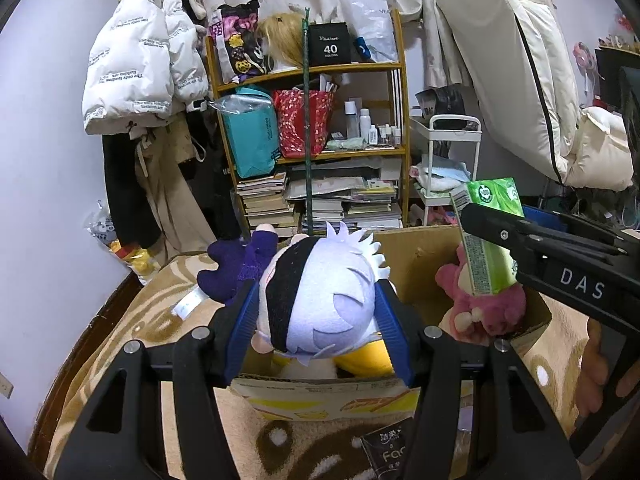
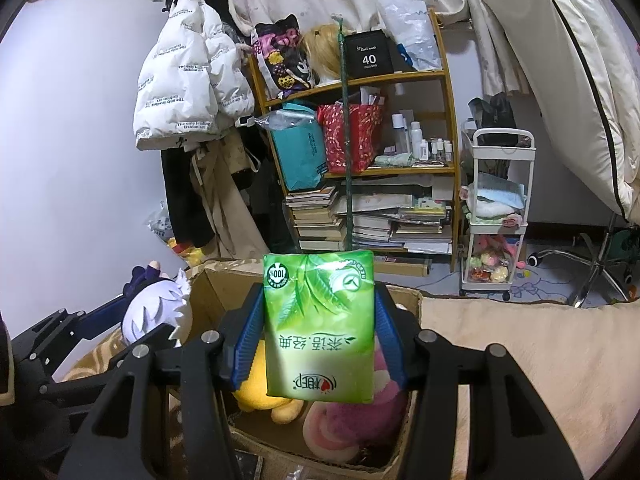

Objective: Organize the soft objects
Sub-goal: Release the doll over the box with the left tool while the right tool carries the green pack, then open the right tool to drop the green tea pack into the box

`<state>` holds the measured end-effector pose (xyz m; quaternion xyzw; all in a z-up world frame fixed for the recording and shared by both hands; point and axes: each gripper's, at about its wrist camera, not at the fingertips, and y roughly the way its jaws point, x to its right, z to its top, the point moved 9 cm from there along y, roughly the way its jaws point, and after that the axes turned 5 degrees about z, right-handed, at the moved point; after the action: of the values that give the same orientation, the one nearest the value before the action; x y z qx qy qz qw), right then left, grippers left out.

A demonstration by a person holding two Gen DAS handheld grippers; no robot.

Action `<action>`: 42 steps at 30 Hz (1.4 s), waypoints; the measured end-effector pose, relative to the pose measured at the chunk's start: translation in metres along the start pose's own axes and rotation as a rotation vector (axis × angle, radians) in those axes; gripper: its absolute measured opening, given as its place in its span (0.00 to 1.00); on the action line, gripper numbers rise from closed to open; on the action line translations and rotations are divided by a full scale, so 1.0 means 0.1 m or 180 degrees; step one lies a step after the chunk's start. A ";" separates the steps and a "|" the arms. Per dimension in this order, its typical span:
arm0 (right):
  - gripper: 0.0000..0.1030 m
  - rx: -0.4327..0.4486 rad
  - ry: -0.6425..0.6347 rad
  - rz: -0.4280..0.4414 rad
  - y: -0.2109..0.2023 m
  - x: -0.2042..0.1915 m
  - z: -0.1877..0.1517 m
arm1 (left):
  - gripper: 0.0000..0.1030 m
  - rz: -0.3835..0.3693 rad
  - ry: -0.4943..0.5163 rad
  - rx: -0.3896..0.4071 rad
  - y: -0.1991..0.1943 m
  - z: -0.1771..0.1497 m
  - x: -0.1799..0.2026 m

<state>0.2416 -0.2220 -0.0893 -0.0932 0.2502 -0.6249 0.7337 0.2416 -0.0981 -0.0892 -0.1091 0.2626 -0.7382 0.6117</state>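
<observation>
My left gripper (image 1: 316,300) is shut on a plush doll (image 1: 320,296) with white hair, a black blindfold and purple clothes, held over the near edge of a cardboard box (image 1: 320,390). My right gripper (image 2: 318,320) is shut on a green tissue pack (image 2: 318,320), held over the same box (image 2: 408,308). The pack also shows in the left wrist view (image 1: 490,236). A pink plush (image 1: 486,304) and a yellow plush (image 2: 264,396) lie inside the box. The doll shows at the left of the right wrist view (image 2: 154,308).
The box stands on a beige patterned blanket (image 1: 132,332). A dark packet (image 1: 390,454) lies in front of the box. Behind are a cluttered wooden shelf (image 1: 312,136), a white cart (image 2: 496,216), hanging coats (image 1: 140,68) and a chair base (image 2: 592,268).
</observation>
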 end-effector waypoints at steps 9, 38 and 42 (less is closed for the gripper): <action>0.55 -0.0043 -0.0039 0.0018 0.02 -0.04 -0.06 | 0.58 -0.0039 0.0083 -0.0063 0.05 -0.04 0.05; 0.96 -0.0029 0.0110 -0.0055 -0.26 0.01 -0.05 | 0.95 0.0209 0.0016 -0.0209 -0.13 -0.15 -0.20; 1.00 0.0010 0.0109 -0.0100 -0.39 -0.02 -0.06 | 0.95 0.0195 0.0019 -0.0259 -0.23 -0.21 -0.22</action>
<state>0.2050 -0.2267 -0.0762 -0.0853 0.2603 -0.6382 0.7195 0.2169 -0.0693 -0.0911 -0.1236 0.2974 -0.7082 0.6282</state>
